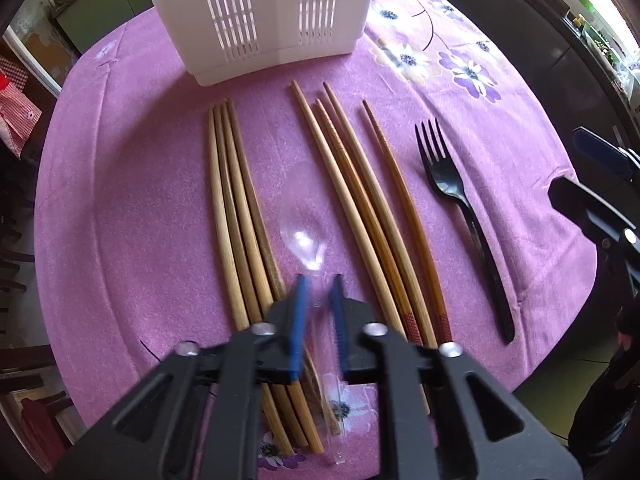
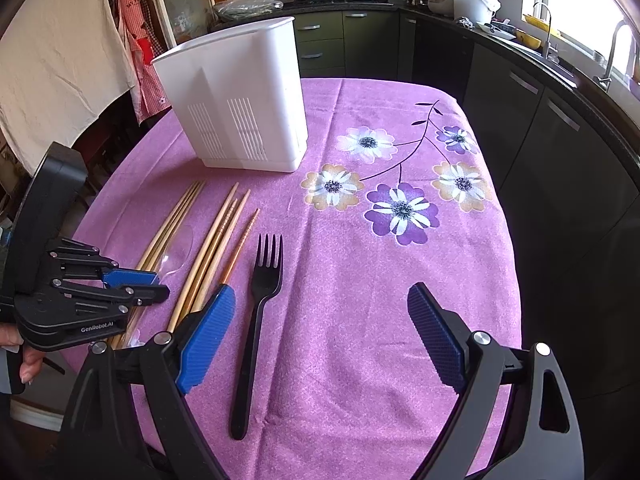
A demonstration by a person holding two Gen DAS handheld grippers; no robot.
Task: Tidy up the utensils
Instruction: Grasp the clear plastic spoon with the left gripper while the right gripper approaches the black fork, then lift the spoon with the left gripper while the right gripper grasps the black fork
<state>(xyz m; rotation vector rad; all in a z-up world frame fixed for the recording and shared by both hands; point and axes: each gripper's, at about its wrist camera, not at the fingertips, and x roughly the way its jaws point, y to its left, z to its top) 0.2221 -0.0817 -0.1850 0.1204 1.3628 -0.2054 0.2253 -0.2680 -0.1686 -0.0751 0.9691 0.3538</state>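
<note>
A clear plastic spoon (image 1: 302,240) lies on the purple tablecloth (image 1: 120,200) between two bundles of wooden chopsticks (image 1: 236,216) (image 1: 360,208). My left gripper (image 1: 319,280) points steeply down, its blue pads shut on the spoon's thin clear handle. The right wrist view shows the same left gripper (image 2: 160,284) low over the spoon (image 2: 176,252). A black plastic fork (image 2: 256,312) lies right of the chopsticks (image 2: 216,248). My right gripper (image 2: 320,292) hangs open above the cloth, just right of the fork, holding nothing. A white slotted utensil holder (image 2: 240,100) stands upright at the far side.
The table (image 2: 380,320) carries a flower print on its right half. Dark kitchen cabinets (image 2: 520,128) run close along the right and far sides. A hand (image 2: 28,360) grips the left tool at the table's left edge. Cloths hang at the far left.
</note>
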